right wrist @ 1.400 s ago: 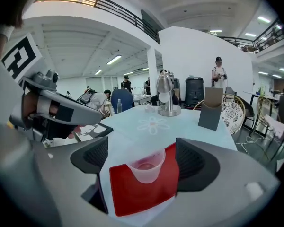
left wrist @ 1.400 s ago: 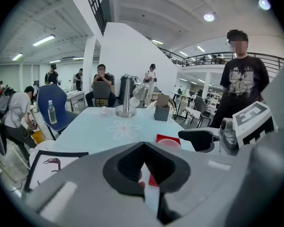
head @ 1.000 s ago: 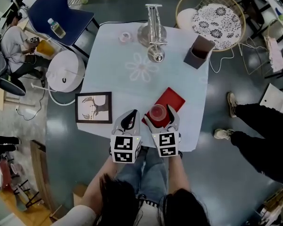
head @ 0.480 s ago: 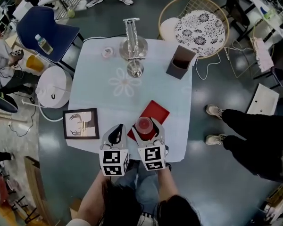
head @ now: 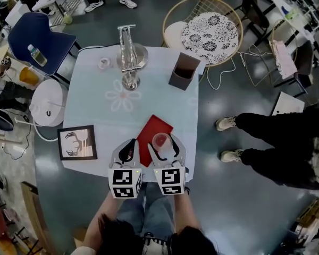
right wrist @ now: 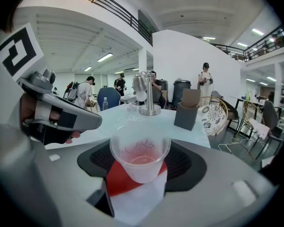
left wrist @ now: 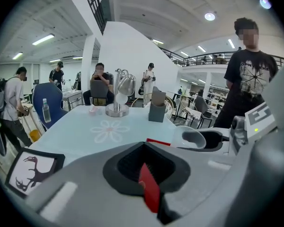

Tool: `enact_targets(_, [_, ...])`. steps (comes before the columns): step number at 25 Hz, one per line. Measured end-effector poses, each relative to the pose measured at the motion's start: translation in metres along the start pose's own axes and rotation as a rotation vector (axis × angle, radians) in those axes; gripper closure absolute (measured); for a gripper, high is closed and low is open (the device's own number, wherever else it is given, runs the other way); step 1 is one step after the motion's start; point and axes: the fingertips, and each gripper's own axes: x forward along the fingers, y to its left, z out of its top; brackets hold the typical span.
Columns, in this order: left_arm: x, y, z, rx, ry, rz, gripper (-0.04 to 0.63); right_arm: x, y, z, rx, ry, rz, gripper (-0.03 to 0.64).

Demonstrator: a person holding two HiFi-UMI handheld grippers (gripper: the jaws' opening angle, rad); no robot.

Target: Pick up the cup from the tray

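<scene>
Grips the clear plastic cup (right wrist: 139, 157) in the right gripper (head: 161, 143), with jaws just closed onto it, over the flat red tray (head: 153, 126). Holds the left gripper (head: 131, 143) pressed together, empty, just beside.

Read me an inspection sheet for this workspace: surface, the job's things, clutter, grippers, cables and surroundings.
Surface: pale table with a flower print.
Job's things: clear cup over the red tray, between the right gripper pads.
Clutter: metal stand, brown box, framed picture.
Grippers: right gripper's jaws have just been closing and press on the cup; left gripper shut, nothing in it.
Cables: white cable on the floor beside the table.
Surroundings: wicker chair, blue chair, a person's legs close by.
</scene>
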Motion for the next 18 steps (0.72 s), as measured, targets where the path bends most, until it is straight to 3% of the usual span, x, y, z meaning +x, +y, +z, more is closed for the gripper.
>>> enact_targets(8, [0.017,-0.024,-0.004,0.027,0.027,-0.002,0.595,-0.020,-0.053,-0.017,0.029,0.020,-0.095,0.291])
enact_targets(18, [0.029,-0.043,-0.007,0.033,0.033,-0.034,0.595,-0.024,-0.073,-0.037,0.063,-0.005,-0.157,0.288])
